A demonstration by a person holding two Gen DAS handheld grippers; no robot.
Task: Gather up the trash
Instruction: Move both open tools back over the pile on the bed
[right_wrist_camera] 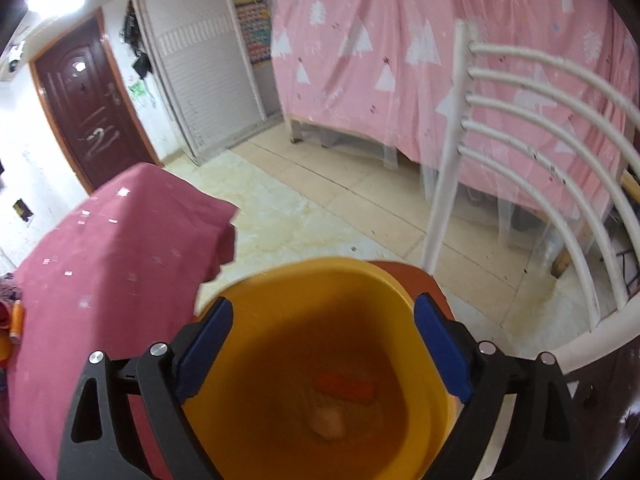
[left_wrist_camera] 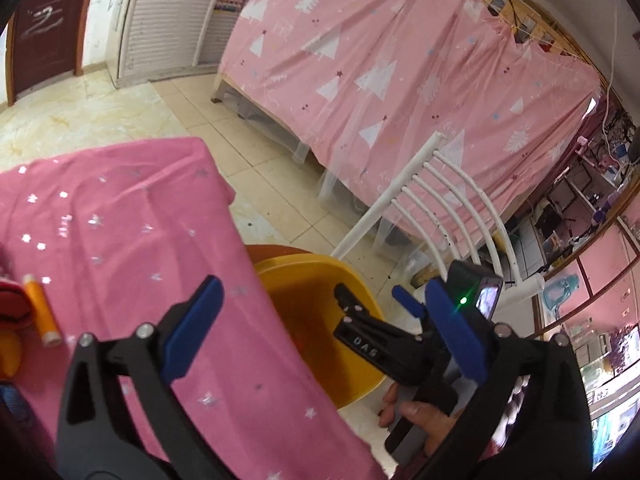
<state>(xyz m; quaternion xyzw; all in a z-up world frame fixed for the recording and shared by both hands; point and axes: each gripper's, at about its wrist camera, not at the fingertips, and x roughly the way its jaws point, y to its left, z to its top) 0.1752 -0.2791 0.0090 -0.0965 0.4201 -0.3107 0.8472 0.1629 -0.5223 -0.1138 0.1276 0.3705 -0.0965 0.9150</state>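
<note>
A yellow bin (right_wrist_camera: 320, 368) stands beside the pink-clothed table (left_wrist_camera: 132, 240). In the right wrist view an orange piece (right_wrist_camera: 346, 387) and a pale lump (right_wrist_camera: 328, 420) lie at the bin's bottom. My right gripper (right_wrist_camera: 322, 356) is open and empty, right above the bin's mouth; it also shows in the left wrist view (left_wrist_camera: 372, 300) over the bin (left_wrist_camera: 320, 320). My left gripper (left_wrist_camera: 320, 320) is open and empty, above the table's edge and the bin. An orange tube (left_wrist_camera: 42, 308) lies on the table at the far left, with red and yellow items beside it.
A white slatted chair (right_wrist_camera: 520, 160) stands right of the bin. A bed draped in a pink tree-print sheet (left_wrist_camera: 400, 72) fills the back. A dark brown door (right_wrist_camera: 84, 112) and a white shutter cabinet (right_wrist_camera: 208, 72) stand at the far left. The floor is tiled.
</note>
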